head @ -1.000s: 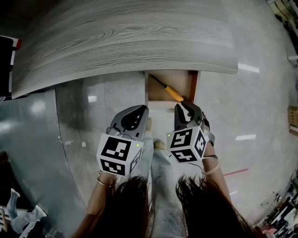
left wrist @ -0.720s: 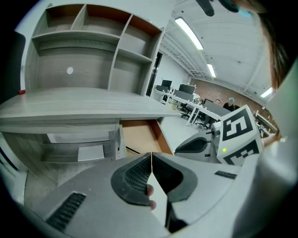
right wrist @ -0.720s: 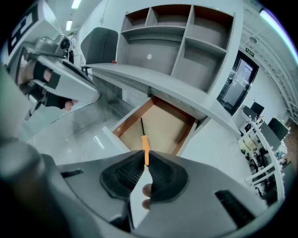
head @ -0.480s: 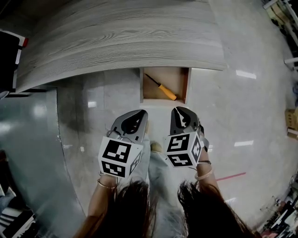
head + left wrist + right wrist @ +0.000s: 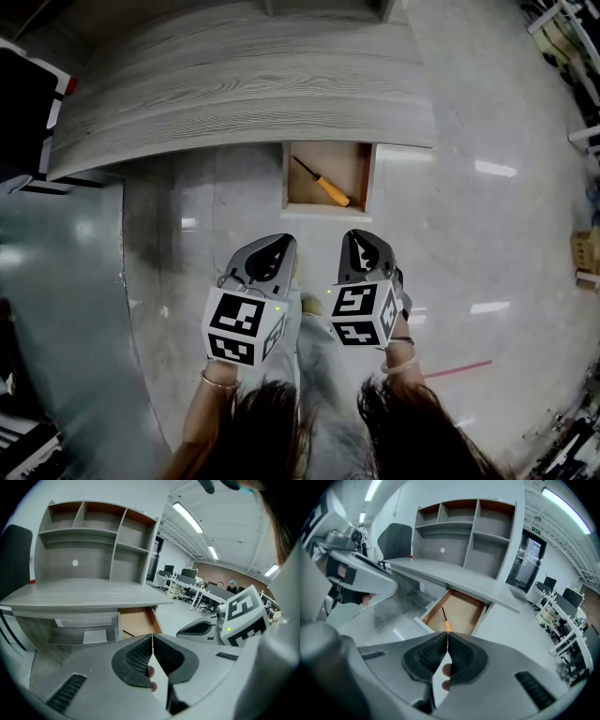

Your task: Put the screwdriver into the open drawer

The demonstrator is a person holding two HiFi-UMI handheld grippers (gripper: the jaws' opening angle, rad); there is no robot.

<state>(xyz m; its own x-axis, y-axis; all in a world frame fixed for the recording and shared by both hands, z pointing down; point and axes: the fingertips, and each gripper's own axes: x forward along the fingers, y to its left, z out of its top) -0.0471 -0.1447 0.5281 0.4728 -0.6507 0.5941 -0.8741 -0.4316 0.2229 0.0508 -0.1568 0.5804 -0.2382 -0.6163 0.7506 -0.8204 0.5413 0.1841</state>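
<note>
The screwdriver (image 5: pixel 322 184), orange handle and dark shaft, lies diagonally on the wooden floor of the open drawer (image 5: pixel 366 178) under the grey desk (image 5: pixel 234 84). It also shows in the right gripper view, where the screwdriver (image 5: pixel 446 620) lies in the drawer (image 5: pixel 457 612) just beyond the jaws. Both grippers hang side by side in front of the drawer, apart from it. My left gripper (image 5: pixel 279 247) is shut and empty. My right gripper (image 5: pixel 360 240) is shut and empty too. In the left gripper view the drawer (image 5: pixel 137 622) sits beyond the closed jaws.
The desk carries a shelf unit (image 5: pixel 464 527) with open cubbies. A dark chair (image 5: pixel 396 541) stands at the desk's left. A glossy tiled floor (image 5: pixel 487 225) spreads around. A grey side panel (image 5: pixel 66 309) stands to the left. Office desks and chairs (image 5: pixel 201 585) fill the far room.
Both grippers have drawn back from the drawer toward the person; the right gripper, which was at the drawer's front edge, is now well clear. The screwdriver stays in the drawer.
</note>
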